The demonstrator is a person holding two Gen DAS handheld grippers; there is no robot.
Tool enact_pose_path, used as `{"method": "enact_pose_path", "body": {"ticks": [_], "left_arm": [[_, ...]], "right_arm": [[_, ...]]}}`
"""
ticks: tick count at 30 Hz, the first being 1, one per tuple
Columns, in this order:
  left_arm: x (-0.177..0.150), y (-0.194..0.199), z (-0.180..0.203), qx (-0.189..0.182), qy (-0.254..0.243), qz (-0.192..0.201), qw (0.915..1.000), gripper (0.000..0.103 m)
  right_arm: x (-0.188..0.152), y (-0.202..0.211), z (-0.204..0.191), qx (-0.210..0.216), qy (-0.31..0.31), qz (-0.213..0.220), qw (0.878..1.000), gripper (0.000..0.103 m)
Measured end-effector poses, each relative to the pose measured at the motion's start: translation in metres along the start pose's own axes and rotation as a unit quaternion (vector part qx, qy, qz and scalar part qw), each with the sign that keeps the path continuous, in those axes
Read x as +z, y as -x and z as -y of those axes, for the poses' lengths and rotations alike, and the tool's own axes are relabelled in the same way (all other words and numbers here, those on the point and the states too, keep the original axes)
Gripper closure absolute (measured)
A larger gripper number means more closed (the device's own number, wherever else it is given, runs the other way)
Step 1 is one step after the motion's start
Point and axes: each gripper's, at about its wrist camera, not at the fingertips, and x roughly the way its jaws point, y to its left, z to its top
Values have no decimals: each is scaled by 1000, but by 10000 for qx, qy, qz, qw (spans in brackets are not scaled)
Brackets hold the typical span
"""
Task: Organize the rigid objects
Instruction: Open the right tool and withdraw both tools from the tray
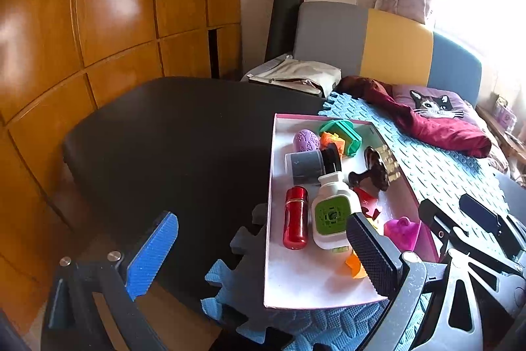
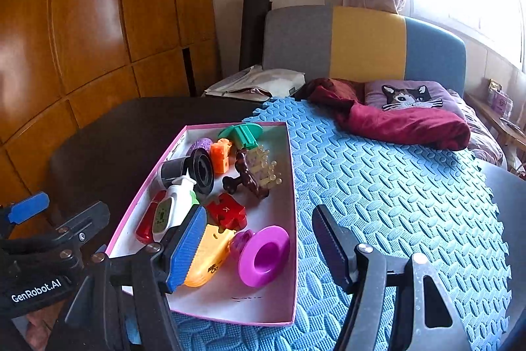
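A white box with a pink rim [image 1: 273,252] [image 2: 289,186] lies on the blue foam mat and holds several toys. Among them are a red bottle [image 1: 296,219], a white and green bottle [image 1: 332,213] [image 2: 171,206], a grey cylinder [image 1: 304,165], a red puzzle piece [image 2: 227,213], an orange-yellow piece [image 2: 205,255] and a magenta cup [image 2: 263,255]. My left gripper [image 1: 261,254] hangs open above the box's near left corner, holding nothing. My right gripper [image 2: 259,249] is open over the box's near end. The magenta cup sits below, between its fingers, untouched.
The blue foam mat [image 2: 394,186] covers part of a black table [image 1: 164,137]. Behind are a grey, yellow and blue chair back [image 2: 361,45], a maroon cloth [image 2: 394,120], a cat cushion [image 2: 407,96] and a beige bag [image 1: 296,74]. Wooden cabinets [image 1: 98,22] stand at left.
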Motion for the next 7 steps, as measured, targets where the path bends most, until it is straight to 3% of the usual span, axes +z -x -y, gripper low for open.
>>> {"method": "enact_pose_path", "body": {"ticks": [7], "left_arm": [[0,-1,-3,-31,43,17,10000,3]], "right_arm": [[-1,0,-3,-14,74,-13,10000,35]]}}
